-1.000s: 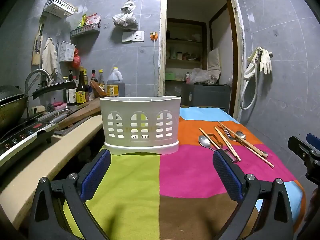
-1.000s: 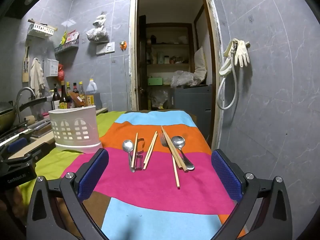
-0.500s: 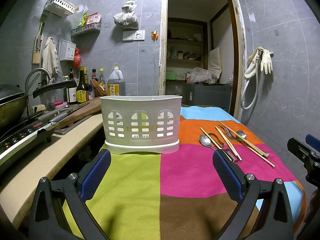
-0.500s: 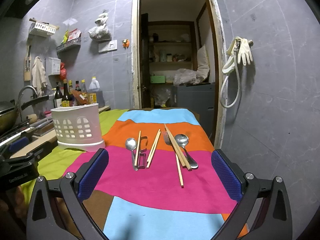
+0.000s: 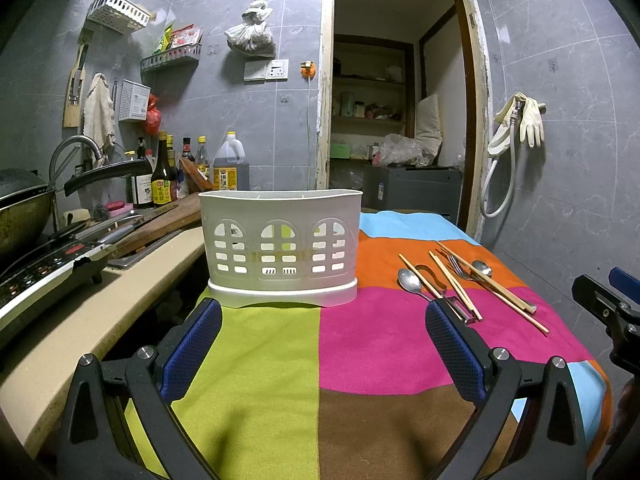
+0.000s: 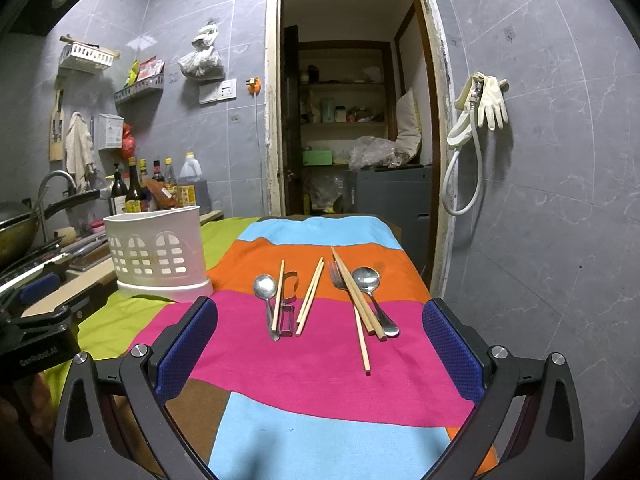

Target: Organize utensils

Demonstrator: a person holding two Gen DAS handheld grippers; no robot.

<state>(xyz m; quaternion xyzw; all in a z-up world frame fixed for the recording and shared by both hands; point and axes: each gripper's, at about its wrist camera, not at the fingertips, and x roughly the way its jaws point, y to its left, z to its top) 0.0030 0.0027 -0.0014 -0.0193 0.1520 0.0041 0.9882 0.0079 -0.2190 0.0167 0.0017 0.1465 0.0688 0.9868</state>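
A white slotted utensil holder (image 5: 280, 246) (image 6: 158, 254) stands on the striped cloth, straight ahead of my left gripper (image 5: 322, 350), which is open and empty. Utensils lie loose on the pink and orange stripes: a spoon (image 6: 266, 292), a peeler (image 6: 287, 312), chopsticks (image 6: 310, 296), a fork (image 6: 338, 280), a second spoon (image 6: 370, 284) and more chopsticks (image 6: 358, 302). My right gripper (image 6: 320, 346) is open and empty, a short way in front of them. The utensils also show in the left wrist view (image 5: 452, 280).
A beige counter (image 5: 80, 320) with a stove, wok (image 5: 20, 216), chopping board and bottles (image 5: 160, 180) runs along the left. An open doorway (image 6: 352, 120) is behind the table. A grey wall with hanging gloves (image 6: 484, 104) is at the right.
Both views have shifted slightly: the holder and the utensils sit a little closer and lower. Both grippers stay open and empty.
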